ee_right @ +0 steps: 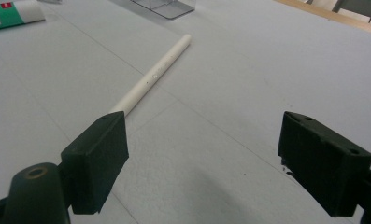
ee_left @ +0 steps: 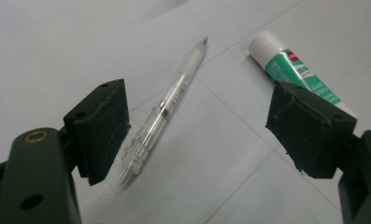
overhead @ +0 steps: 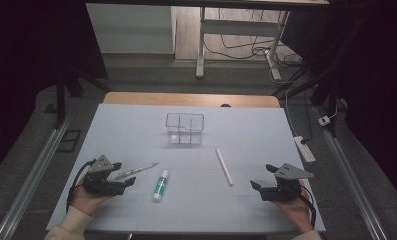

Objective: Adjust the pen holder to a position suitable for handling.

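One clear pen (overhead: 137,170) lies on the white counter (overhead: 136,130), just beside the left tool (overhead: 124,175); in the left gripper view the pen (ee_left: 167,109) runs up from near the left-hand pad, between the two black jaws but touched by neither. That tool stands wide apart and holds nothing. One glue stick (overhead: 161,185) with a green label and white cap lies near the pen, partly behind the right-hand jaw in the left gripper view (ee_left: 300,77). One white rod (overhead: 224,166) lies toward the right tool (overhead: 263,177); in the right gripper view the rod (ee_right: 153,77) reaches away from the left-hand jaw, its near end hidden behind the pad. The right tool is also spread wide and empty. One clear divided box (overhead: 185,128) stands farther back, well apart from both tools.
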The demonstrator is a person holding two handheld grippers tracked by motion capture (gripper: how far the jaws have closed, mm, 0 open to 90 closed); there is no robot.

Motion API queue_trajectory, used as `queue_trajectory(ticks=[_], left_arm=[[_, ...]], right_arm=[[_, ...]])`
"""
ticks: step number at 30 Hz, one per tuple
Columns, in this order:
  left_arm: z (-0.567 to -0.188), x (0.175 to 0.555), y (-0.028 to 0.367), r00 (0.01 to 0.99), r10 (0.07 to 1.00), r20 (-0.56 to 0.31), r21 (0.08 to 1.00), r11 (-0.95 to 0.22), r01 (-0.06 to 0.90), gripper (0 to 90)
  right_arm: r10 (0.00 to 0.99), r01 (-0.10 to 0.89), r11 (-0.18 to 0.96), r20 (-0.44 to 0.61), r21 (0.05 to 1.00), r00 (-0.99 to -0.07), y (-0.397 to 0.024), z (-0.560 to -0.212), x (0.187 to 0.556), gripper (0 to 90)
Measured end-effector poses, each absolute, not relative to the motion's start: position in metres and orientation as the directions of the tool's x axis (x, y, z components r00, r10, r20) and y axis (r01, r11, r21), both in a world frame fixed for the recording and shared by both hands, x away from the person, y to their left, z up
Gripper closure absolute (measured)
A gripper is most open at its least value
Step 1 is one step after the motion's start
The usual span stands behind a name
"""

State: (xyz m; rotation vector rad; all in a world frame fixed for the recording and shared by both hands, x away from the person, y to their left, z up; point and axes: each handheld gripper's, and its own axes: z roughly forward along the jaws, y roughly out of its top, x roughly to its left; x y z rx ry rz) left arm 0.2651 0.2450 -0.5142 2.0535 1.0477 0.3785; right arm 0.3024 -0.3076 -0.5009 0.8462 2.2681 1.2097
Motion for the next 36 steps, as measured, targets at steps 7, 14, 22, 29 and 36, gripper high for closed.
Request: queue_trajectory(ticks=[7,14,22,29,36], left_arm=[[-0.514,0.264,0.245,0.612,0.787,-0.079,0.759,-0.35,0.549,21.0],[-0.513,0.264,0.245,0.616,0.784,-0.077,0.763,-0.351,0.543,20.8],[-0.51,0.265,0.245,0.618,0.783,-0.073,0.769,-0.351,0.535,20.8],[-0.505,0.267,0.247,0.623,0.778,-0.077,0.775,-0.347,0.528,21.6],[-0.498,0.266,0.246,0.645,0.761,-0.074,0.774,-0.364,0.518,23.5]], right_arm=[[0.683,0.307,0.432,-0.085,0.848,-0.726,-0.307,-0.501,0.302,15.9],[0.683,0.307,0.411,-0.067,0.858,-0.728,-0.308,-0.5,0.302,17.5],[0.675,0.311,0.422,-0.067,0.852,-0.735,-0.306,-0.499,0.304,18.6],[0.677,0.319,0.42,-0.059,0.85,-0.734,-0.305,-0.501,0.305,18.7],[0.672,0.323,0.433,-0.062,0.841,-0.738,-0.304,-0.502,0.306,18.6]])
